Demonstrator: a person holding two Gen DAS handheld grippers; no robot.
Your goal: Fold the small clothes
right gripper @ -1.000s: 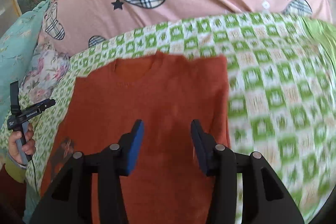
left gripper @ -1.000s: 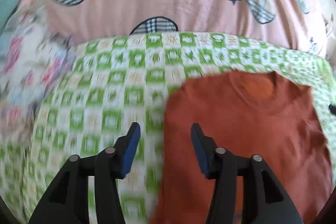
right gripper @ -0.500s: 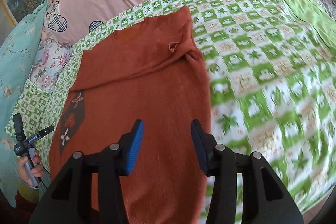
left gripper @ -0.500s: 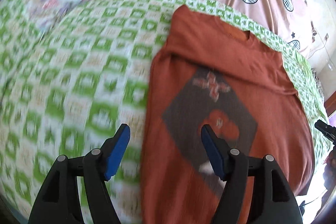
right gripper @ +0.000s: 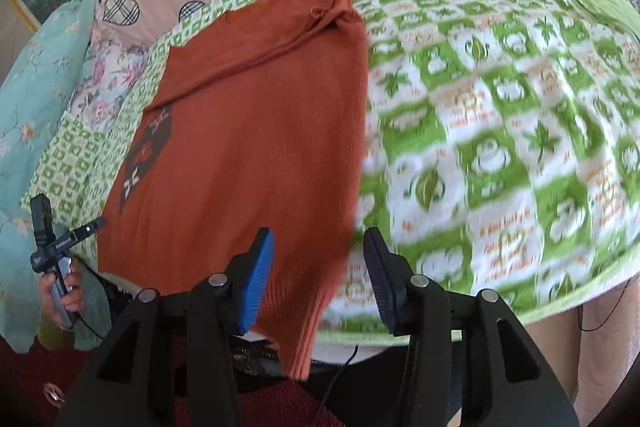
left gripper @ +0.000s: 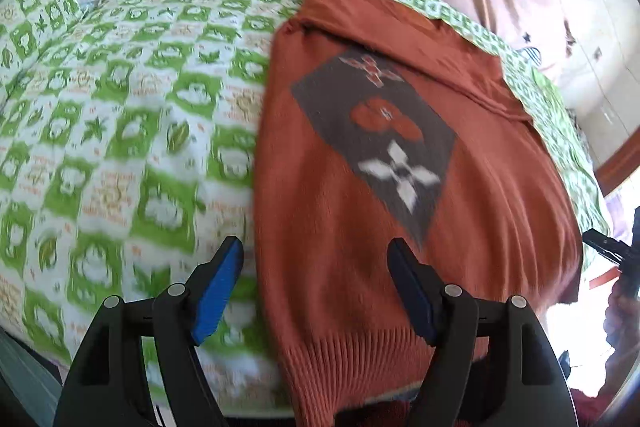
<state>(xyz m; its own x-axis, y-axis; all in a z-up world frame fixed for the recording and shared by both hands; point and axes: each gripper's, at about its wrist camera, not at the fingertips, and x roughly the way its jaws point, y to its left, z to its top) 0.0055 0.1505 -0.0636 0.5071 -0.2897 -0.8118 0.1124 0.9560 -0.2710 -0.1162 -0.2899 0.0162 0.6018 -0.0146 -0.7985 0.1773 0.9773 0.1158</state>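
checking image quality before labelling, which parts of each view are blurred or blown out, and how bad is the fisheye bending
Left wrist view: the green checked blanket and the sweater are motion-smeared, while the left gripper is sharp; the lower right corner is blown out white. Right wrist view: the blanket smears toward the near edge, and the right gripper is crisp. Both views bow the bed into a dome.

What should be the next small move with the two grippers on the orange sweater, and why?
Probably lower both onto the ribbed hem and close. The orange sweater lies flat, and the left gripper and right gripper stand open over its bottom corners, holding nothing.
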